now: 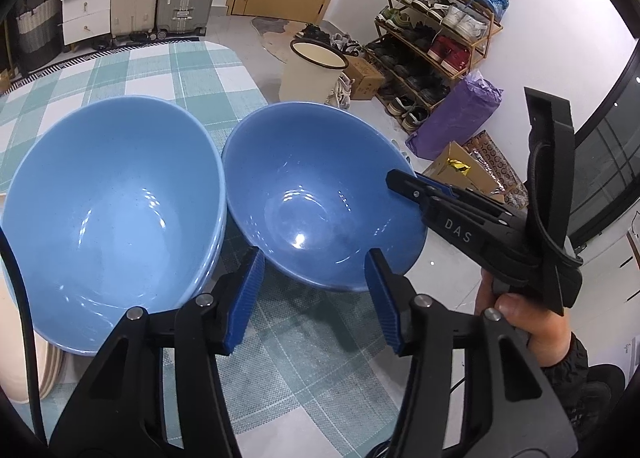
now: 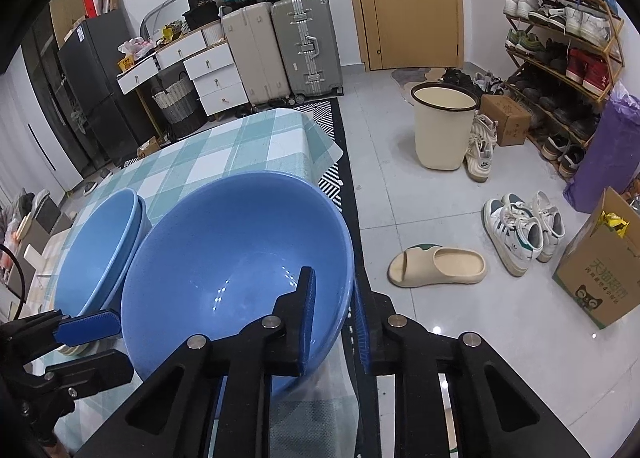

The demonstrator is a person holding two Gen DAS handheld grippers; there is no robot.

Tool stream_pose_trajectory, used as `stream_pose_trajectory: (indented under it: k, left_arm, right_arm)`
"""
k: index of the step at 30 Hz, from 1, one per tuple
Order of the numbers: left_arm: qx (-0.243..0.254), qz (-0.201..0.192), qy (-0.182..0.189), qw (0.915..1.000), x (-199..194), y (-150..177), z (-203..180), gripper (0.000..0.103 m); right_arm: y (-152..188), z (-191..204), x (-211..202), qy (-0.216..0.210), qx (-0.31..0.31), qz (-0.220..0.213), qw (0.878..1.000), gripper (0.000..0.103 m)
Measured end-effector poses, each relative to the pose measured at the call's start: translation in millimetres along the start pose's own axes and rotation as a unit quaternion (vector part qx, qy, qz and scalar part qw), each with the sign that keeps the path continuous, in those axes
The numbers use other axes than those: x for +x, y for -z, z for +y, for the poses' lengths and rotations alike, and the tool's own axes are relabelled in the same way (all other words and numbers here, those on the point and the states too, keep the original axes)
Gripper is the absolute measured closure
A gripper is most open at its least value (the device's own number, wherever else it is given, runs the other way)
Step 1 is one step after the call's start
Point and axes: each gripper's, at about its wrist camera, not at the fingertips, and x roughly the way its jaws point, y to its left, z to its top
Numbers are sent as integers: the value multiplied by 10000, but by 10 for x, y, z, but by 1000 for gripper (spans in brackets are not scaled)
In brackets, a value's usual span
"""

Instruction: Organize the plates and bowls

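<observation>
A darker blue bowl stands on the checked tablecloth near the table's right edge. Touching its left side is a stack of light blue bowls. My right gripper is shut on the darker bowl's right rim, one finger inside and one outside. My left gripper is open in front of that bowl's near rim, its blue pads not pressing on anything. A hand holds the right gripper.
Beige plates lie at the lower left beside the bowl stack. The table edge runs just right of the darker bowl. On the floor beyond are a cream bin, a slipper, sneakers, a cardboard box and a shoe rack.
</observation>
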Motion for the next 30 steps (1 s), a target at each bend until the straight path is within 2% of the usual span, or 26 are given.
stream_pose_trajectory:
  k: [4, 6, 13, 18, 24, 30]
  left_arm:
    - [109, -63, -71, 9999, -12, 18, -30, 60]
    - [209, -67, 45, 9997, -25, 19, -64, 70]
    - [178, 17, 107, 9998, -4, 42, -62, 70]
    - [115, -13, 14, 9999, -70, 77, -18, 69]
    - [-41, 150, 42, 9999, 49, 69, 51, 69]
    - [74, 63, 7, 10000, 135, 39, 4, 69]
  right_arm:
    - [25, 15, -21, 63, -68, -29, 10000, 87]
    - [35, 16, -48, 56, -88, -64, 9999, 87]
    - [76, 52, -53, 83, -184, 22, 9998, 87]
    - [82, -12, -49, 189, -101, 52, 9998, 87]
    - [114, -96, -69, 181, -36, 30, 9998, 87]
    - [138, -84, -95, 207, -134, 31, 9997, 87]
